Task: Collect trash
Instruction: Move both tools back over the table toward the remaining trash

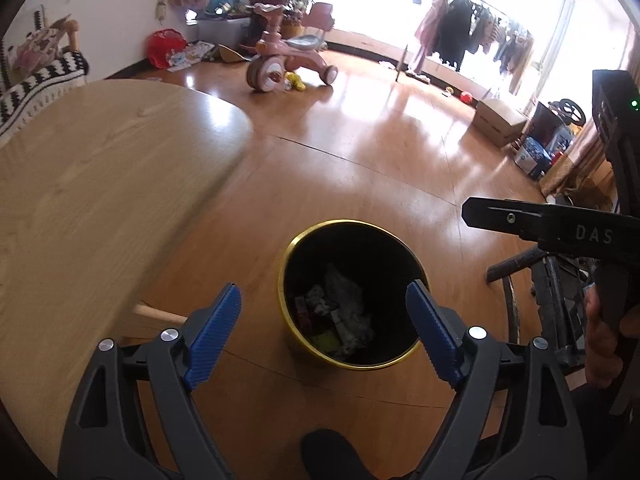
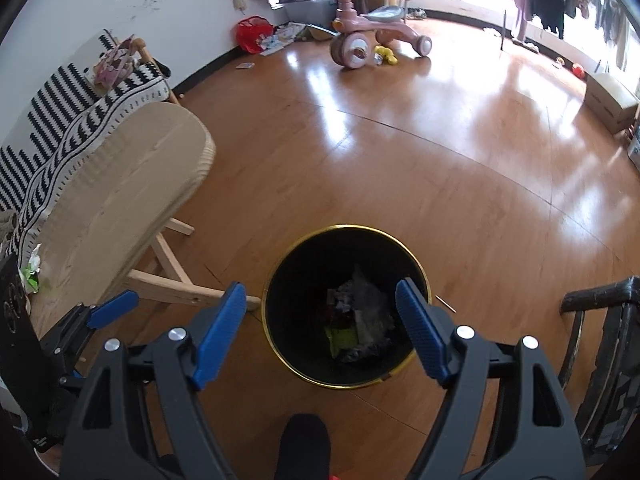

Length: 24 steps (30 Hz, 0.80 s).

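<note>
Both tools spread wide and empty above the black, gold-rimmed bin [image 1: 352, 292] standing on the wooden floor [image 1: 360, 152]. Left tool [image 1: 324, 320], right tool [image 2: 320, 316]. Crumpled grey paper [image 1: 344, 300] and a green wrapper [image 2: 340, 338] lying in the bin's bottom. Left view: bare tabletop [image 1: 100, 168] close on the left, right tool's black body at the right edge. Right view only: white-and-green scrap [image 2: 32, 268] left on the tabletop's near end, thin stick [image 2: 446, 304] on the floor just beside the bin.
</note>
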Each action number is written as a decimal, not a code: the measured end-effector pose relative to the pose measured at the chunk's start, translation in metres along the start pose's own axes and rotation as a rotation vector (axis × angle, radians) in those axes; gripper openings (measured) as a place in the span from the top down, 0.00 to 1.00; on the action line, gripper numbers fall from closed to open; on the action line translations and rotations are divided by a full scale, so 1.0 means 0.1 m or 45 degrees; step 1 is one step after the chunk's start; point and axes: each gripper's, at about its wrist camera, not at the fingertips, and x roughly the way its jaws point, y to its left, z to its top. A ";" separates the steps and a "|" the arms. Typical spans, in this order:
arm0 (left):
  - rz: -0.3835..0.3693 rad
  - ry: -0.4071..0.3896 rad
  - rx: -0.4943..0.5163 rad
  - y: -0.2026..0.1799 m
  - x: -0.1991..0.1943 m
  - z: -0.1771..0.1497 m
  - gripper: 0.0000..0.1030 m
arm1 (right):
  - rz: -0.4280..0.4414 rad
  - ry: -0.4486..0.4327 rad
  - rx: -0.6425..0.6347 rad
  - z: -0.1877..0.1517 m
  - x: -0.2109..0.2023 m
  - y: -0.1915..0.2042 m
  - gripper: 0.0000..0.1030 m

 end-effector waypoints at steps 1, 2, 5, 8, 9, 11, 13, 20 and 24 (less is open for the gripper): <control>0.011 -0.011 -0.009 0.06 -0.07 0.00 0.19 | 0.009 -0.006 -0.008 0.02 0.00 0.06 0.26; 0.031 -0.027 -0.025 0.16 -0.18 0.00 0.19 | 0.020 -0.012 -0.018 0.03 -0.01 0.13 0.26; 0.093 -0.067 -0.070 0.42 -0.48 -0.03 0.17 | 0.062 -0.026 -0.076 0.08 -0.01 0.46 0.26; 0.163 -0.108 -0.134 0.76 -0.82 -0.07 0.16 | 0.104 -0.043 -0.138 0.10 -0.02 0.85 0.26; 0.182 -0.119 -0.152 0.86 -0.91 -0.10 0.16 | 0.123 -0.049 -0.157 0.11 -0.03 0.99 0.26; 0.249 -0.159 -0.207 1.16 -1.22 -0.18 0.15 | 0.172 -0.061 -0.205 0.11 -0.02 1.33 0.26; 0.321 -0.188 -0.258 1.44 -1.51 -0.29 0.14 | 0.229 -0.060 -0.254 0.11 0.01 1.71 0.26; 0.621 -0.244 -0.466 2.59 -2.48 -0.90 0.14 | 0.452 -0.003 -0.438 -0.08 0.15 3.12 0.26; 0.785 -0.274 -0.629 3.25 -3.03 -1.37 0.14 | 0.556 0.019 -0.556 -0.26 0.19 3.85 0.26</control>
